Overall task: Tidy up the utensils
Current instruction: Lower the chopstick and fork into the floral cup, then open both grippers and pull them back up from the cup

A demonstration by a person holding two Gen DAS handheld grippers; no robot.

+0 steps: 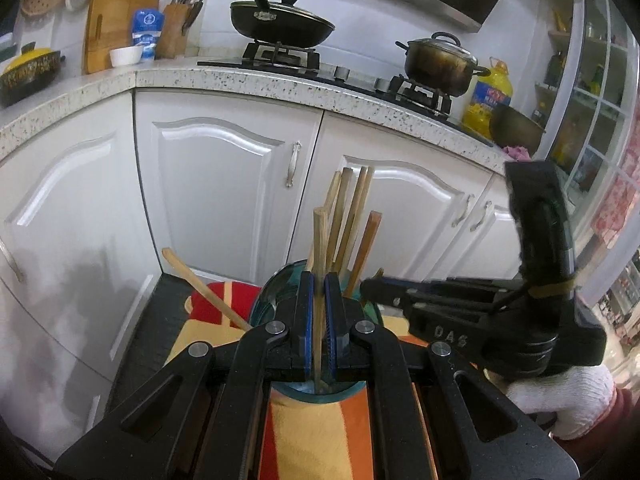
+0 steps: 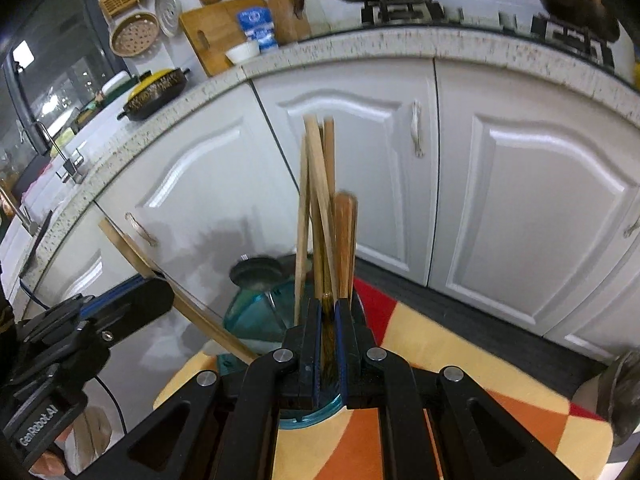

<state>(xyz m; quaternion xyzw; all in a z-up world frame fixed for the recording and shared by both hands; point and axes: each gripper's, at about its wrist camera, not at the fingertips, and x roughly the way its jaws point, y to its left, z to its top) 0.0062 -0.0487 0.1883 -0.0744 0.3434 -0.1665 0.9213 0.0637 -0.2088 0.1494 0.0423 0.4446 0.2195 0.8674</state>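
Chopsticks: several wooden chopsticks (image 1: 348, 216) already stand bundled in the teal glass holder (image 2: 256, 316), leaning against one another and against its rim, handles up, which keeps them together and upright.
Holder's place: it sits on the striped mat (image 1: 316, 432) on a dark desk, near me and in front of the white cabinet doors (image 1: 216, 184), so both my hands can come at it from above.
Left tool: my left tool (image 1: 319, 320) is clamped on one pale chopstick (image 1: 319, 280), held nearly vertical so its lower end, I judge, drops straight into the holder's mouth below.
Right tool: my right tool (image 2: 329, 332) is pinched tight on a darker stick (image 2: 329, 312), also upright over the holder, just beside the standing bundle.
Stray stick: one chopstick (image 1: 208, 292) slants out to the left; it looks to be leaning out of the holder.
Risk: two sticks arriving together may jostle the bundle or clip the rim.
Far side: pans (image 1: 280, 24) sit on the stove, well apart from my work.
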